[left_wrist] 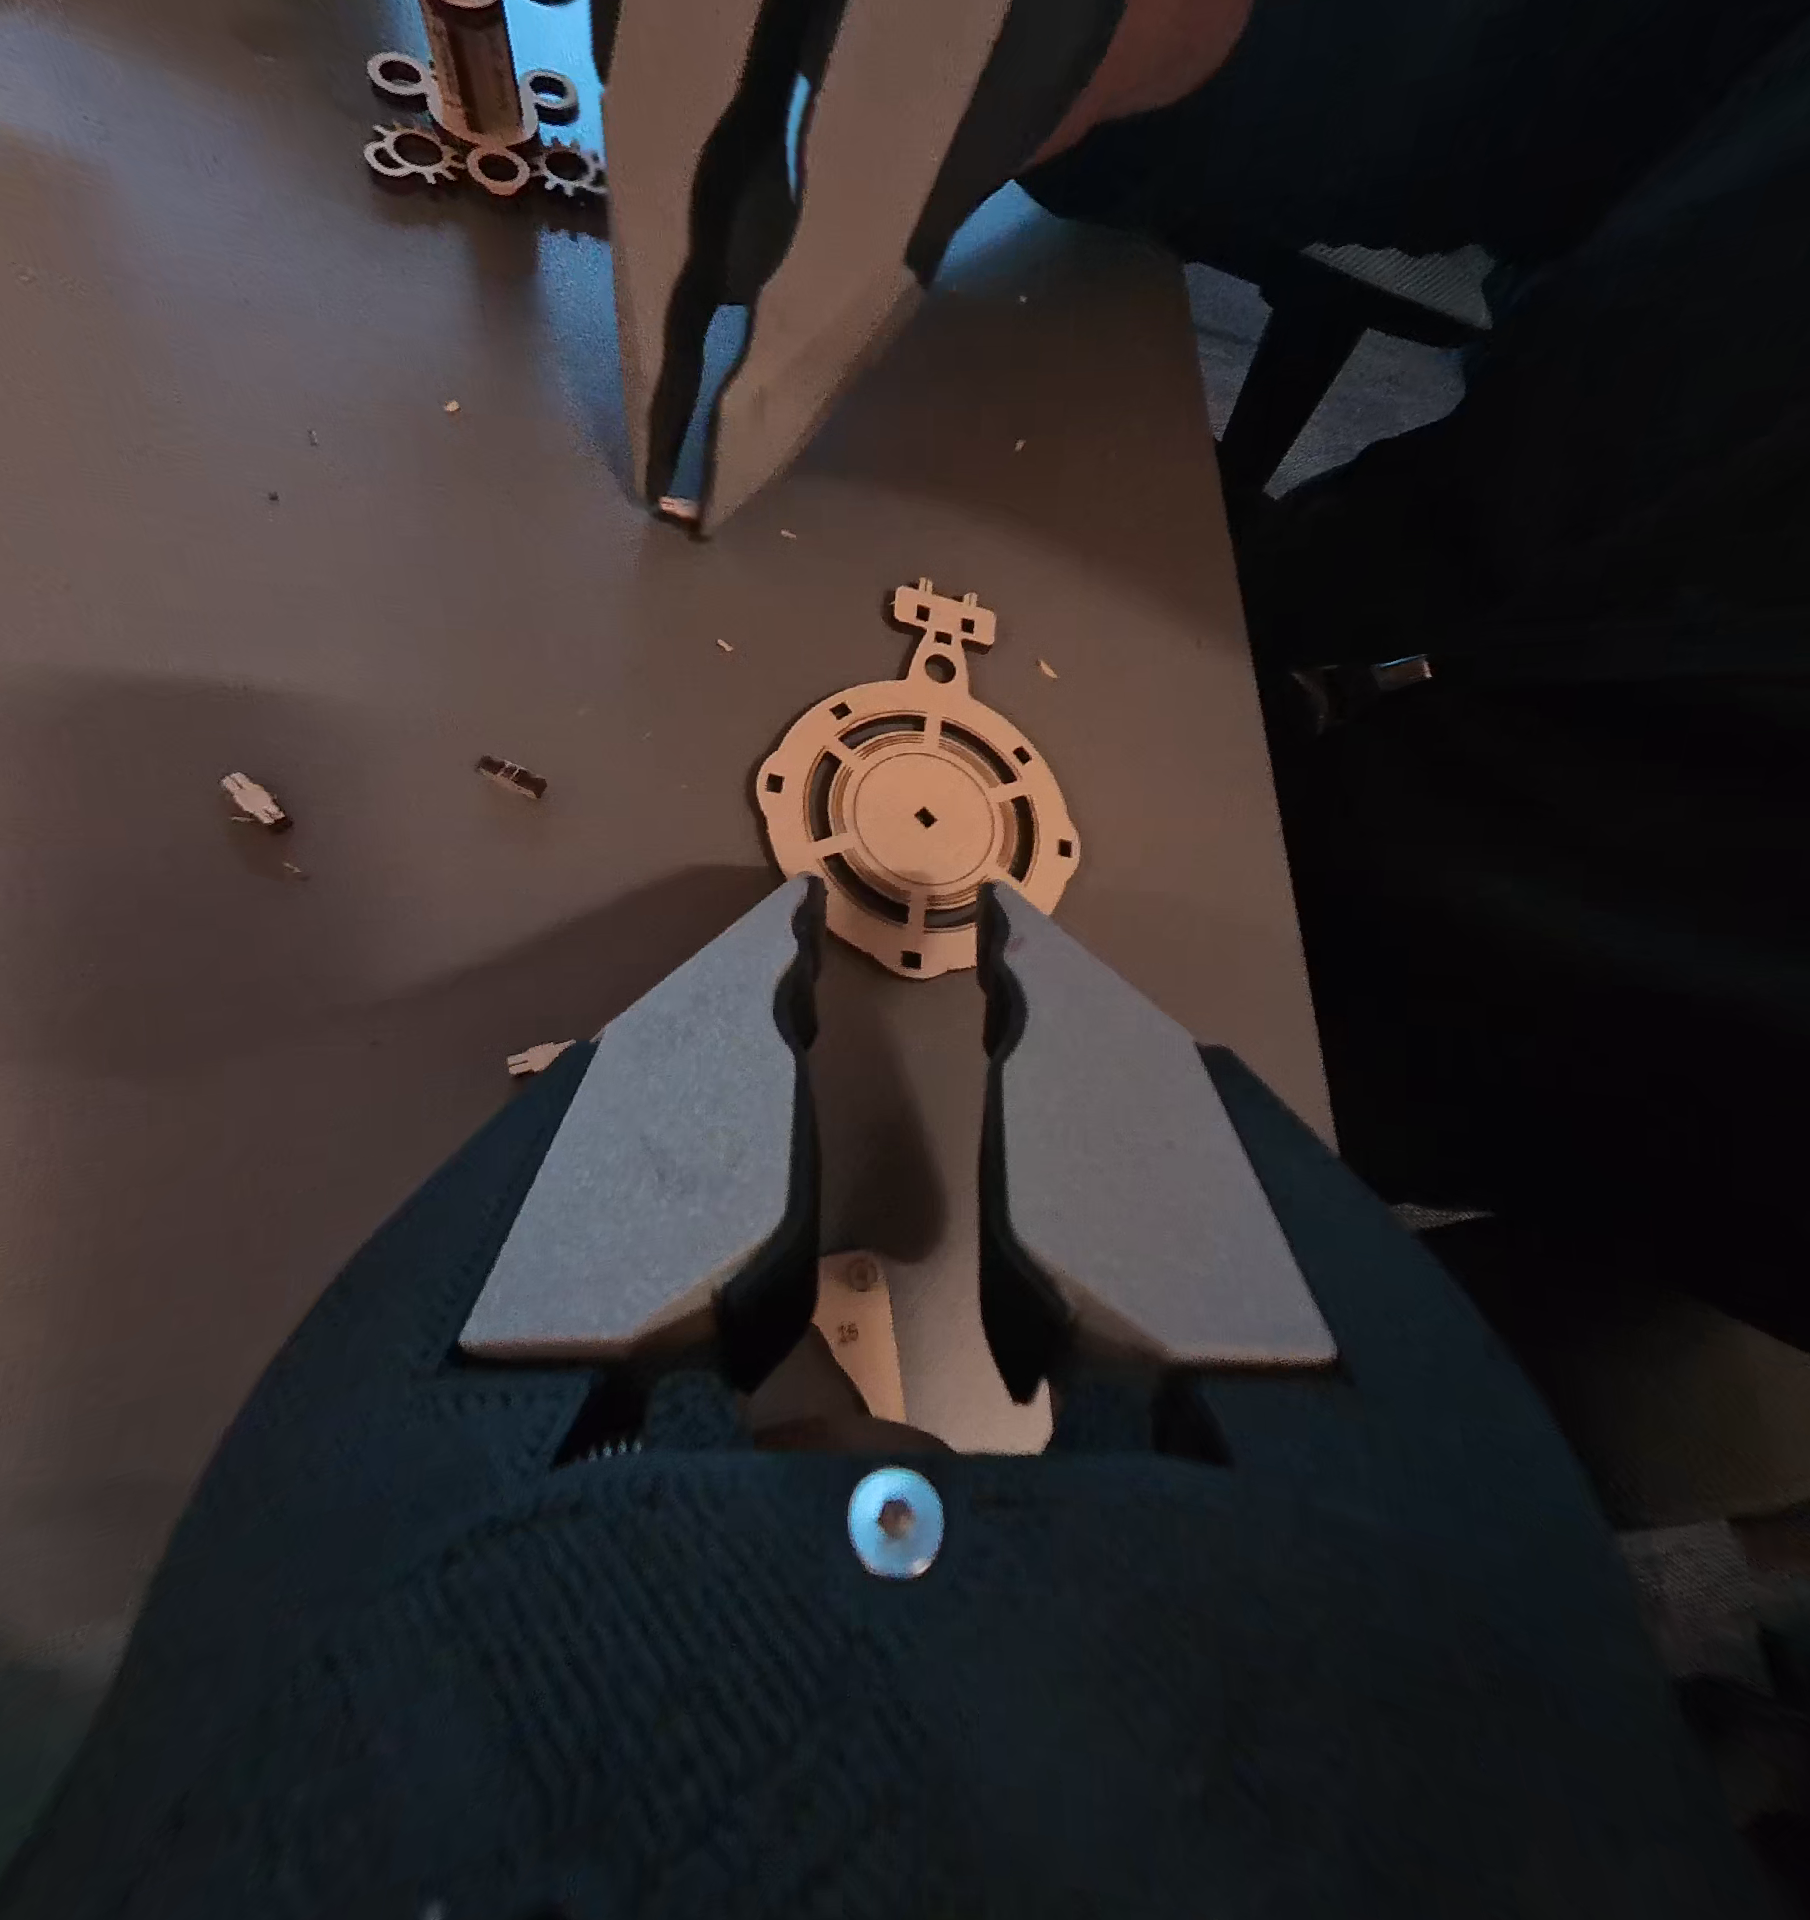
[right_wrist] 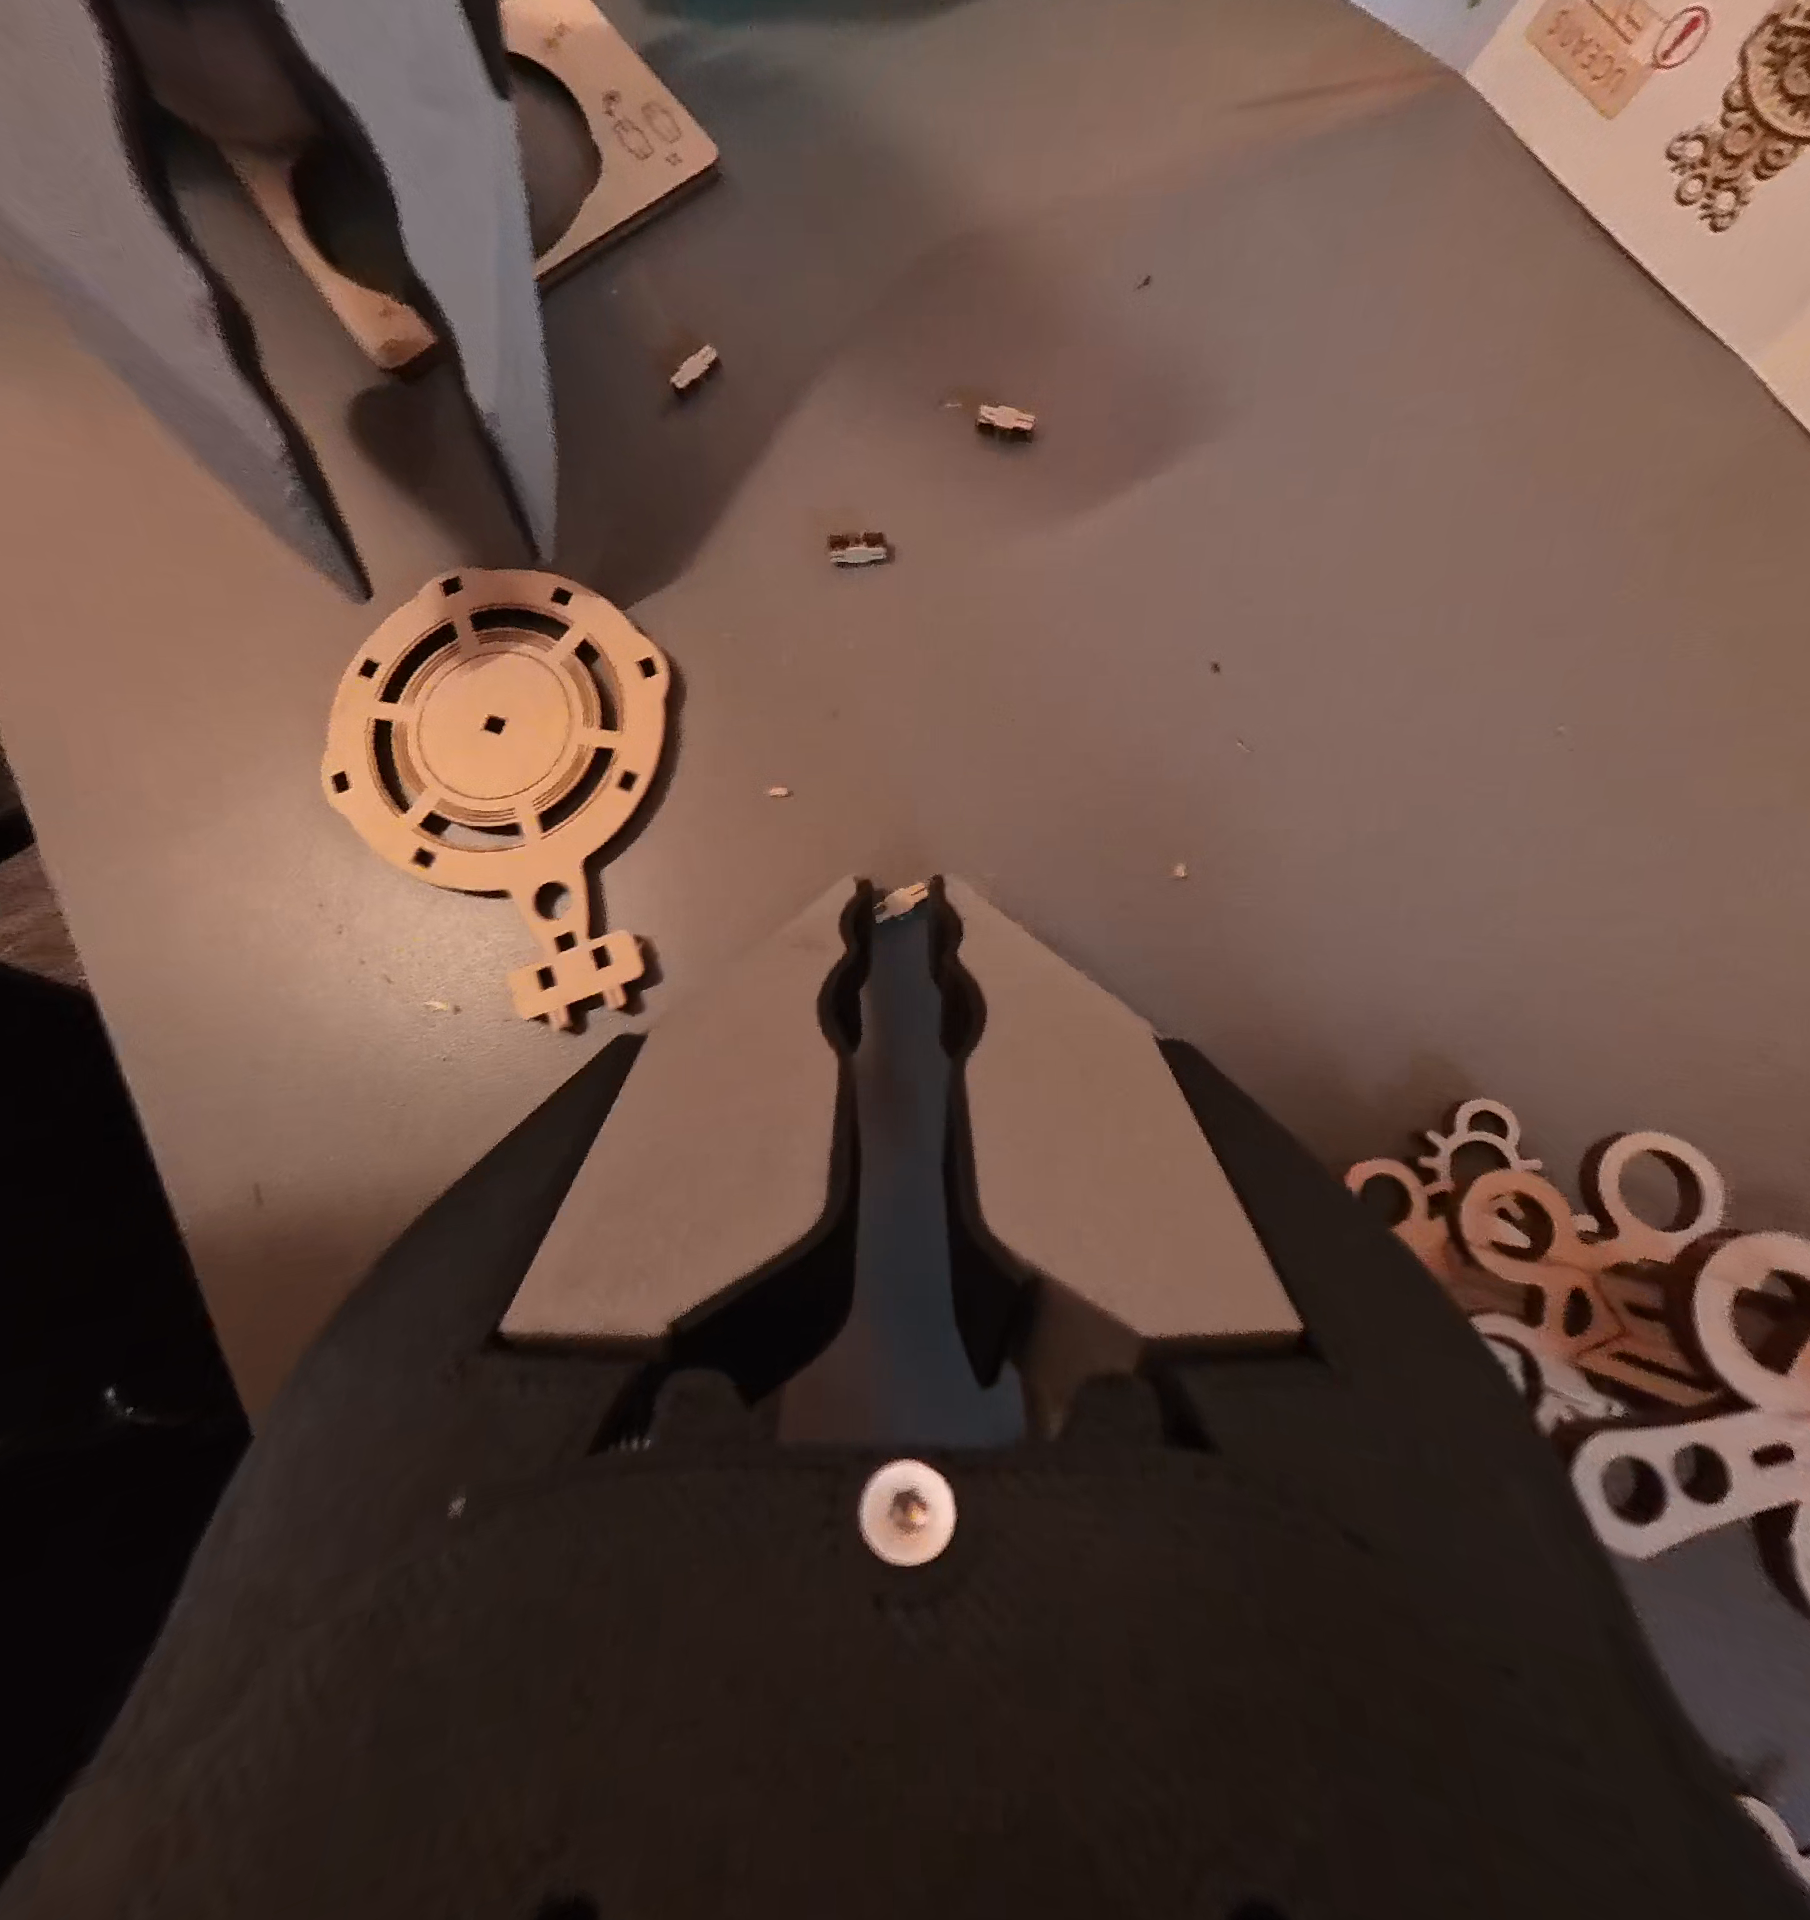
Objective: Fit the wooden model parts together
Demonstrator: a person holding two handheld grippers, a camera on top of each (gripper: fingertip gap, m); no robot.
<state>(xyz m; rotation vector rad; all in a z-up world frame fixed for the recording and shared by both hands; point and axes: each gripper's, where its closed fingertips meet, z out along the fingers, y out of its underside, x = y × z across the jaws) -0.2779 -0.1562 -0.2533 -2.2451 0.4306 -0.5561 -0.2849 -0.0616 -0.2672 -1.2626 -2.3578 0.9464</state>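
Here, right tongs (right_wrist: pixel 901 896) pinch a small peg (right_wrist: pixel 903 900) — left tongs (left_wrist: pixel 899 896) agape.

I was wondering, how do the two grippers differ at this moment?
The right gripper pinches a tiny wooden peg at its tips; the left gripper holds nothing. The right gripper's fingers are nearly together, while the left gripper's stand well apart. The left gripper's tips sit at the edge of the round wooden disc, whereas the right gripper is off to the side of it. Both have grey fingers with black pads and point down at the table.
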